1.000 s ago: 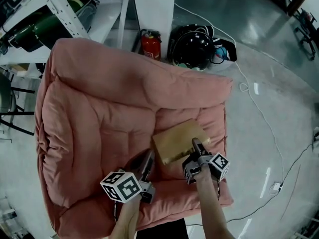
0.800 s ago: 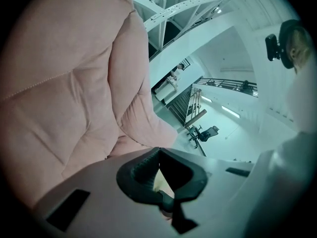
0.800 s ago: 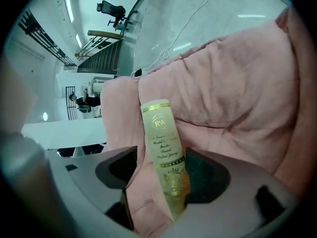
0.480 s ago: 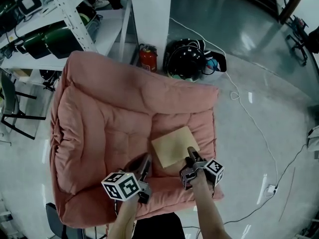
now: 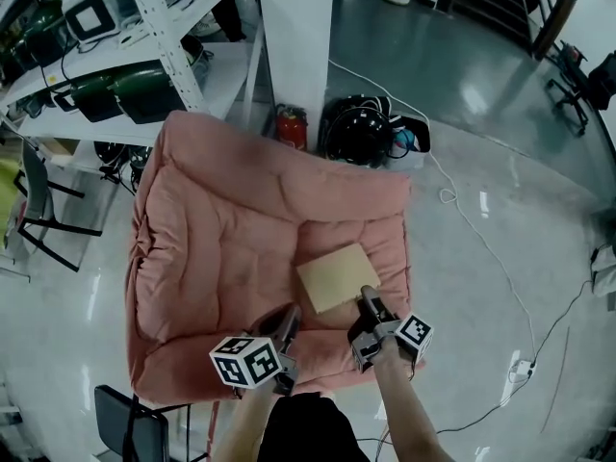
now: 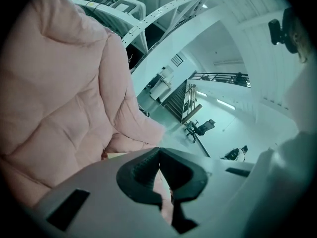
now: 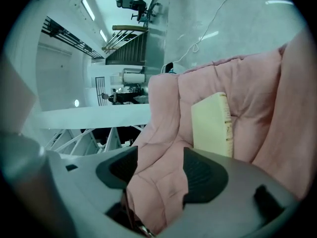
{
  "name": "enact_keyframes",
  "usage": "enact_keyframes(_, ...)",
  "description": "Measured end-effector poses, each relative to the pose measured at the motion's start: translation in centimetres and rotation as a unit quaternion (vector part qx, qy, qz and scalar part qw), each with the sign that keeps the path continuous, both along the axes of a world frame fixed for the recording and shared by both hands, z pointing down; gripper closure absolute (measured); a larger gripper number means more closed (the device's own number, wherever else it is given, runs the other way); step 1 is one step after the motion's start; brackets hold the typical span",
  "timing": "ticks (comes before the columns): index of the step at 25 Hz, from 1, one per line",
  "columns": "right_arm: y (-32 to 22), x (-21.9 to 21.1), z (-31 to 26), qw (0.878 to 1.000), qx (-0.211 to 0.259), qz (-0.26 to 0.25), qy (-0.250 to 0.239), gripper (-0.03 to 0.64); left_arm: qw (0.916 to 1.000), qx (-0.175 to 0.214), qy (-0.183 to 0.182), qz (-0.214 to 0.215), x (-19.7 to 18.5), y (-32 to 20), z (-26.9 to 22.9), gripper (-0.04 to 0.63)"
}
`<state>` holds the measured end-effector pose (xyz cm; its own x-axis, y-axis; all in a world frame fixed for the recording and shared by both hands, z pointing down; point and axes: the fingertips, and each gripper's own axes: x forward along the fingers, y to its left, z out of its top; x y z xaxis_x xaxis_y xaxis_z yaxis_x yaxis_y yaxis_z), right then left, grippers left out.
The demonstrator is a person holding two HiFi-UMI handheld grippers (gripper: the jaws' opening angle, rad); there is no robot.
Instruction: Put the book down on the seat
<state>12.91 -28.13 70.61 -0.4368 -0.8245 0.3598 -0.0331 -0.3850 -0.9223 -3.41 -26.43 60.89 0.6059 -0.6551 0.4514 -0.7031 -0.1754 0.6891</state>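
Note:
A tan book [image 5: 336, 277] lies flat on the pink padded seat [image 5: 231, 248], toward its right front. In the right gripper view the same book [image 7: 213, 123] shows as a pale yellow slab resting on the seat cushion [image 7: 163, 128]. My right gripper [image 5: 367, 302] hovers just in front of the book's near edge, jaws open with nothing between them. My left gripper [image 5: 287, 323] is over the seat's front edge, to the left of the book, with its jaws shut and empty. In the left gripper view only pink cushion [image 6: 59, 98] lies ahead.
A red fire extinguisher [image 5: 292, 126] and a black helmet [image 5: 358, 128] sit on the floor behind the seat beside a white pillar [image 5: 294, 37]. White shelving [image 5: 115, 37] stands at back left. A cable [image 5: 481, 239] trails over the floor at right. A dark chair [image 5: 130, 422] is near front left.
The right gripper has let go of the book and drawn back a little from it. The head view has pulled up and back, so the whole seat appears smaller.

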Motion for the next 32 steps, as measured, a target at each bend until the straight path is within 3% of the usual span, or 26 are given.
enact_keyframes(7,3.2,-1.2,-7.0,0.997,0.07,-0.042,0.01,0.339,0.9995,0.024,-0.007,0.018,1.0,3.7,-4.6,0.584)
enact_keyframes(11,4.9,-1.4,-10.8,0.992,0.101,-0.062,0.048,0.498,0.9988,0.042,-0.004,0.027,2.1,5.7,-7.3,0.584)
enact_keyframes(17,7.9,-1.5,-18.6,0.972,0.189,-0.086,0.11,0.575,0.9961,0.074,0.001,0.049,3.8,9.0,-11.2,0.585)
enact_keyframes(23,11.7,-2.5,-24.8,0.945,0.264,-0.104,0.16,0.589,0.9928,0.101,0.002,0.064,4.4,12.3,-14.3,0.584)
enact_keyframes(29,16.1,-3.4,-27.9,0.939,0.284,-0.097,0.168,0.597,0.9871,0.137,-0.009,0.082,4.7,16.0,-16.8,0.584)
enact_keyframes(32,18.1,-3.8,-28.9,0.928,0.299,-0.101,0.197,0.598,0.9848,0.151,-0.011,0.085,4.8,17.8,-17.4,0.584)
